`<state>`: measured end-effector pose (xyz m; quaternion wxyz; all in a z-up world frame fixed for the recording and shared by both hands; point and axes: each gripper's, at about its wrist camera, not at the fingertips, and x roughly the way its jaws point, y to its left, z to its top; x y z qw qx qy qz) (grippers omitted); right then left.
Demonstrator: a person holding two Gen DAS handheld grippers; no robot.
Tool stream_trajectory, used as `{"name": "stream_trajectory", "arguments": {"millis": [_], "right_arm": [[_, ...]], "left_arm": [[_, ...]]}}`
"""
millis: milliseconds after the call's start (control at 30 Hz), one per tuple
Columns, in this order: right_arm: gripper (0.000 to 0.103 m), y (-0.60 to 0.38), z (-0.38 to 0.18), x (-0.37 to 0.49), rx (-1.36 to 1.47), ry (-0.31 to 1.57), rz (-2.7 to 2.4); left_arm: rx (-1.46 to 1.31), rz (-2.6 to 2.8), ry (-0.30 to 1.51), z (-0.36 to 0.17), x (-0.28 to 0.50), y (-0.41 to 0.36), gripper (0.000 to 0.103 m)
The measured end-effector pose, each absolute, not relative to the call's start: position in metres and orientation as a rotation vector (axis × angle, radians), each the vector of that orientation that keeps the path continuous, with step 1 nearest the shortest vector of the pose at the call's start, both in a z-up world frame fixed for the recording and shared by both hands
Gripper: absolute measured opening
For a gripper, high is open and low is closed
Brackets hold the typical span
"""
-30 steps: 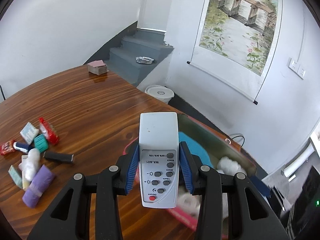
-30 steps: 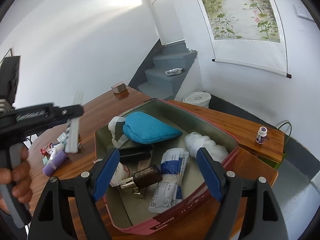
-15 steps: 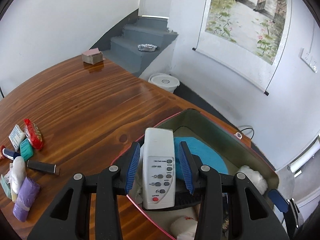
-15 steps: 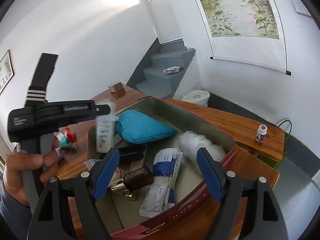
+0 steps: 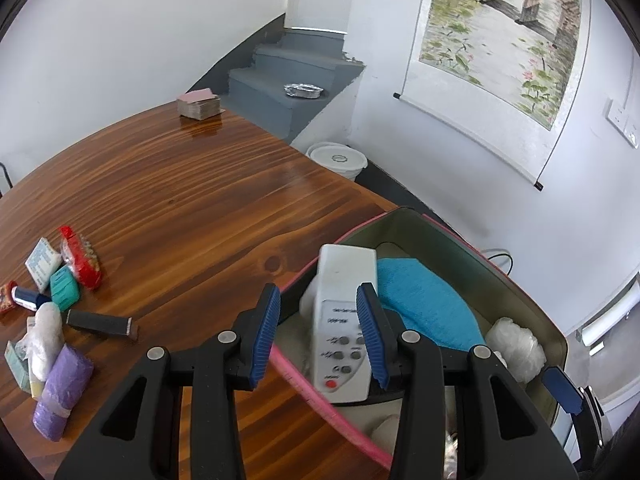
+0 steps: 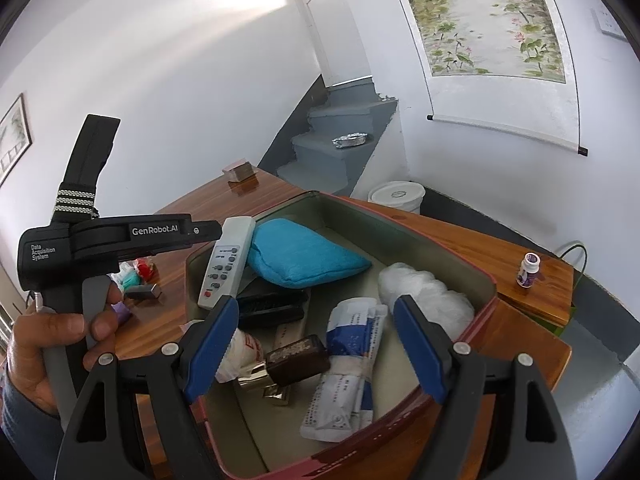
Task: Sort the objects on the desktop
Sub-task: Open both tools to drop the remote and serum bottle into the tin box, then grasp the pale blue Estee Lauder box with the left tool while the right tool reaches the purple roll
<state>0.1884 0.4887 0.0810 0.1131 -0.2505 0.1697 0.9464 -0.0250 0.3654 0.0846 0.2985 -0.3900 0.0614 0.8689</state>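
The white remote control (image 5: 343,330) is tilted inside the pink-rimmed tin (image 5: 516,280), at its near left corner, leaning against the blue cushion (image 5: 424,308). The left hand-held gripper (image 5: 318,334) stands half-wide about it; its left pad is plainly clear of the remote, and whether the right pad touches I cannot tell. The right hand-held gripper (image 6: 316,346) hangs wide and empty over the tin's near rim, above a brown bottle (image 6: 298,360) and a blue-and-white packet (image 6: 348,368). Beyond the tin's left side, near the surface's (image 5: 180,216) left edge, lie a black bar (image 5: 102,323), a purple roll (image 5: 62,394), a teal case (image 5: 64,292) and a red packet (image 5: 80,262).
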Motion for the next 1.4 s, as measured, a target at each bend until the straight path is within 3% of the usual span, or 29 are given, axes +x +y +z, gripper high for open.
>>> {"name": "stream_trajectory", "arguments": {"millis": [667,1067,1400], "right_arm": [[0.083,0.43,0.093,0.178,-0.767,0.454,2.895],[0.083,0.38,0.086,0.161,-0.858,0.396,2.982],[0.083,0.352,0.075,0.145,-0.946,0.365,3.011]], "left_arm": [[-1.158,2.472,0.061,0.07,-0.043,0.243,0.043],[-1.293,2.682,-0.187,0.053,-0.072,0.116,0.044],[-1.419,2.727,-0.36,0.031,-0.102,0.067,0.044]]}}
